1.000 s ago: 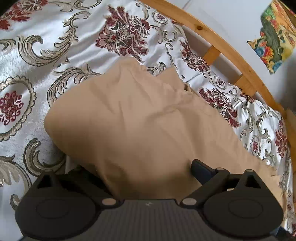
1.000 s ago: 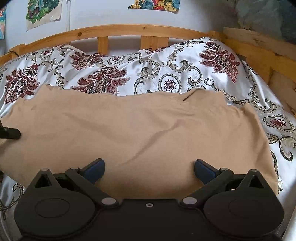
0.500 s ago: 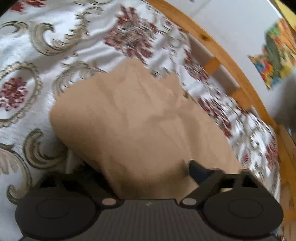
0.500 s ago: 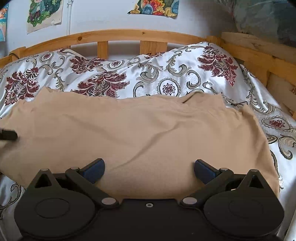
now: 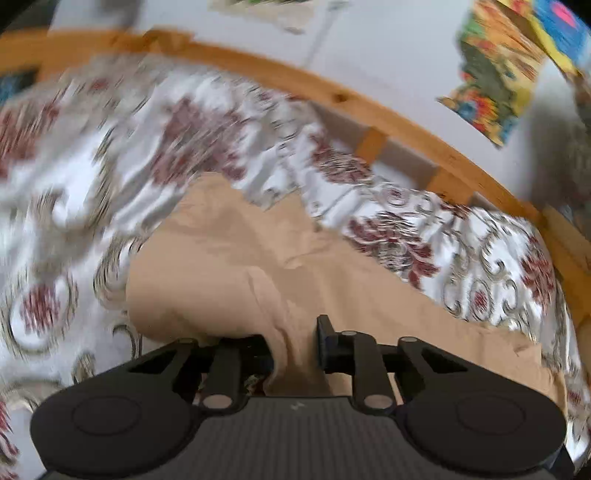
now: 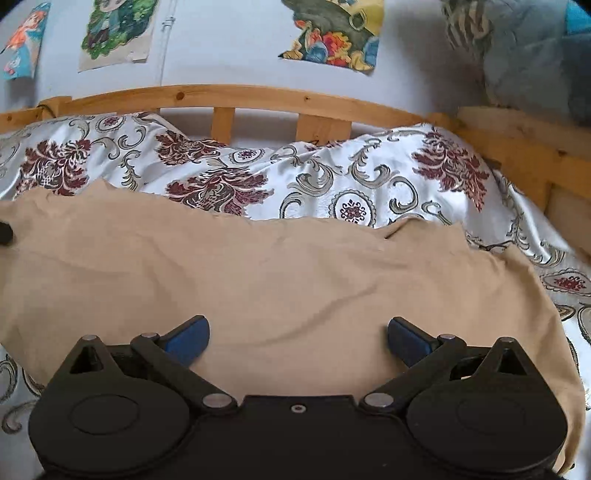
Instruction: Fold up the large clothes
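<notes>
The tan garment (image 5: 236, 266) is pinched by the left gripper (image 5: 295, 343) at 6 o'clock; the right gripper (image 6: 297, 338) is held spread, so one-sided lifting could skew the fold.

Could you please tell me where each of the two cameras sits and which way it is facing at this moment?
Left wrist: on the left hand-held gripper, looking over the tan garment towards the wooden bed rail and wall; its fingers pinch a fold.
Right wrist: on the right hand-held gripper, low over the garment, facing the rail; its blue fingertips stand apart.
Shared: garment, floral bedspread, rail, wall pictures.
</notes>
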The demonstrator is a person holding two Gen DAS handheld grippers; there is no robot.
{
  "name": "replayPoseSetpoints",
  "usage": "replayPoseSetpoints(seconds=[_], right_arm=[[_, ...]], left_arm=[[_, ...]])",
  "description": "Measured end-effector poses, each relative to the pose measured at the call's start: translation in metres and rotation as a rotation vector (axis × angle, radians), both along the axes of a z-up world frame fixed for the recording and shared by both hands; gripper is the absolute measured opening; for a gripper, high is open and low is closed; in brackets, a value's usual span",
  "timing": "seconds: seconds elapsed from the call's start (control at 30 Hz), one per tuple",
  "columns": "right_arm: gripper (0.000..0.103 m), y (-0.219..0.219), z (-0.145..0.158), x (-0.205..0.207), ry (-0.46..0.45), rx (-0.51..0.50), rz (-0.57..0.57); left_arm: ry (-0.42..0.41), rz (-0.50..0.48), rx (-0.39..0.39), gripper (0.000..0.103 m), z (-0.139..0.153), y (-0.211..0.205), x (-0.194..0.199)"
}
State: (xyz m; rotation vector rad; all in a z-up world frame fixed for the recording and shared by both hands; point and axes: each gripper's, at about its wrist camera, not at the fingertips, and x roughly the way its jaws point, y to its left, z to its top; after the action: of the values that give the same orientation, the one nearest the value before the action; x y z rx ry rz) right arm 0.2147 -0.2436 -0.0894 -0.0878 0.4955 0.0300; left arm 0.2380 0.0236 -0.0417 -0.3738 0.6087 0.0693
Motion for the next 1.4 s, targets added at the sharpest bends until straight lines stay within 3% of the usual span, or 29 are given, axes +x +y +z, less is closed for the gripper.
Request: replayPoseSetpoints(seconds=[0.13,0.23,0.43,0.67,0.8,0.97,1.03,1.07,1.1,1.17,1.27,1.4], right_arm=[[0.102,-0.008,0.002,0.003,0.012,0.053,0.011],[0.102,-0.008,0.003,-0.002,0.016,0.053,0.021],[0.102,-0.011,0.001,-0.004,0.015,0.071,0.014],[0.102,-0.035,0.007,-0.004,0.000,0.219,-0.020],[0.097,-0.064,0.010,0.004,0.033,0.376,-0.050],[0.094,-0.094,0.006,0.009,0.056,0.567,-0.042],[0.086,-0.111,0.006,0.009,0.065,0.658,-0.059],[0.074,-0.120,0.010,0.009,0.085,0.698,-0.082],[0.068,-0.134,0.015,0.008,0.109,0.752,-0.120],[0.070,-0.165,0.024,0.000,0.120,0.886,-0.187],[0.070,-0.209,0.032,-0.016,0.123,1.124,-0.150],[0.090,-0.222,0.030,-0.016,0.203,1.281,0.021]], left_arm=[[0.069,-0.060,0.248,0.020,0.024,-0.042,0.005],[0.066,-0.056,0.286,0.020,0.029,-0.054,0.001],[-0.028,-0.120,0.494,0.017,0.038,-0.104,-0.019],[-0.119,-0.214,0.555,0.015,0.053,-0.125,-0.003],[-0.160,-0.367,0.610,0.014,0.070,-0.140,0.015],[-0.227,-0.680,0.892,0.014,0.067,-0.198,-0.002],[-0.224,-0.801,0.973,0.014,0.054,-0.220,-0.010],[-0.221,-0.838,0.990,0.014,0.048,-0.228,-0.012],[-0.219,-0.863,0.991,0.014,0.041,-0.235,-0.016],[-0.205,-0.891,0.956,0.013,0.031,-0.245,-0.019],[-0.168,-0.909,0.872,0.010,0.020,-0.258,-0.019],[-0.183,-0.945,0.896,0.009,0.006,-0.266,-0.027]])
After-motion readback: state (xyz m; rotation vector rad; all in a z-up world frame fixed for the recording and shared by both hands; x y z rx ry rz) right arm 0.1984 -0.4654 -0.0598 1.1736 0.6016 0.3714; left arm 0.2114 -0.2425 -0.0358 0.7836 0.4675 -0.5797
